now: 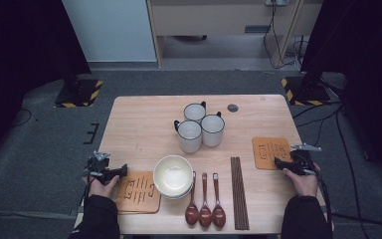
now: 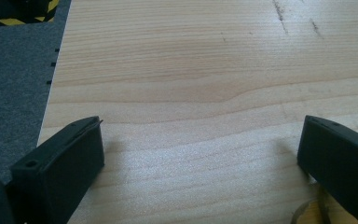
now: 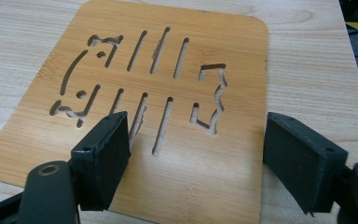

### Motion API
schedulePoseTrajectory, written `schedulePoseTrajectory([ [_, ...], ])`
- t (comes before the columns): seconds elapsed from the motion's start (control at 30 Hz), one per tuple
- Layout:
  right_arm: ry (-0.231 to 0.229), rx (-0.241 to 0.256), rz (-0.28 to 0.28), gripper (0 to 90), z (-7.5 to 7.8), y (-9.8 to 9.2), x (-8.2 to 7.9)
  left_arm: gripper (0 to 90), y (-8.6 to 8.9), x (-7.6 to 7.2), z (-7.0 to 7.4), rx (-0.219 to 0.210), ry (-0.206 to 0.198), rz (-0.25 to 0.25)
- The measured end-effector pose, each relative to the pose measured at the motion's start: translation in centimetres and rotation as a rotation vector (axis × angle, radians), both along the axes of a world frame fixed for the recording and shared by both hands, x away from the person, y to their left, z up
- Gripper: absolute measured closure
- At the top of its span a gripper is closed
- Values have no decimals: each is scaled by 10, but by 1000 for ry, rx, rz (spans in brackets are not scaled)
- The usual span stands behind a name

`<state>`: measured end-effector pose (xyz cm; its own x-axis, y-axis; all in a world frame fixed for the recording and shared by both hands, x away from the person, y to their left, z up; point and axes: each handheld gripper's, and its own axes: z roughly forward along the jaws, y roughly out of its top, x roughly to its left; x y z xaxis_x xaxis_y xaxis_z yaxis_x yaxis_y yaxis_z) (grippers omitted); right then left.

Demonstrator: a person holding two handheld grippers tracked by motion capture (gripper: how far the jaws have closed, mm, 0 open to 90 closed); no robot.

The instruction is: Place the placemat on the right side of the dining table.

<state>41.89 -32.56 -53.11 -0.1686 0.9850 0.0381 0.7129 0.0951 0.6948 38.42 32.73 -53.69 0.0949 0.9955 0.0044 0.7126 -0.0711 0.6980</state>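
Three white enamel mugs with dark rims and handles (image 1: 199, 126) stand clustered touching at the middle of the light wooden table (image 1: 139, 124). A stack of cream ceramic bowls (image 1: 173, 176) sits near the front edge. Just right of it lie three reddish-brown wooden spoons (image 1: 205, 204) side by side, bowls toward the front. A bundle of dark wooden chopsticks (image 1: 238, 191) lies parallel, further right. Grey carpet (image 1: 25, 164) surrounds the table; two black stands on yellow-black striped bases (image 1: 78, 93) flank it behind.
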Motion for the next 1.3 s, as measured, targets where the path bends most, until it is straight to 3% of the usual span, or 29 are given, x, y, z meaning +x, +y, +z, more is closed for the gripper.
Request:
schedulePoseTrajectory([
  [0.3,-5,0,-1,212,0,-2,0,0,0,0,0,0,0,0],
  [0.67,-54,27,0,226,12,2,-5,0,0,0,0,0,0,0],
  [0.8,-60,68,-15,226,19,4,-8,0,0,0,0,-1,0,-2],
  [1.0,-71,91,-23,234,27,5,-13,0,0,0,0,-2,0,-4],
  [1.17,-106,100,3,236,36,14,-15,0,2,0,0,-3,-4,-8],
  [1.3,-126,91,35,237,42,22,-17,53,4,-2,2,-3,-6,-7],
])
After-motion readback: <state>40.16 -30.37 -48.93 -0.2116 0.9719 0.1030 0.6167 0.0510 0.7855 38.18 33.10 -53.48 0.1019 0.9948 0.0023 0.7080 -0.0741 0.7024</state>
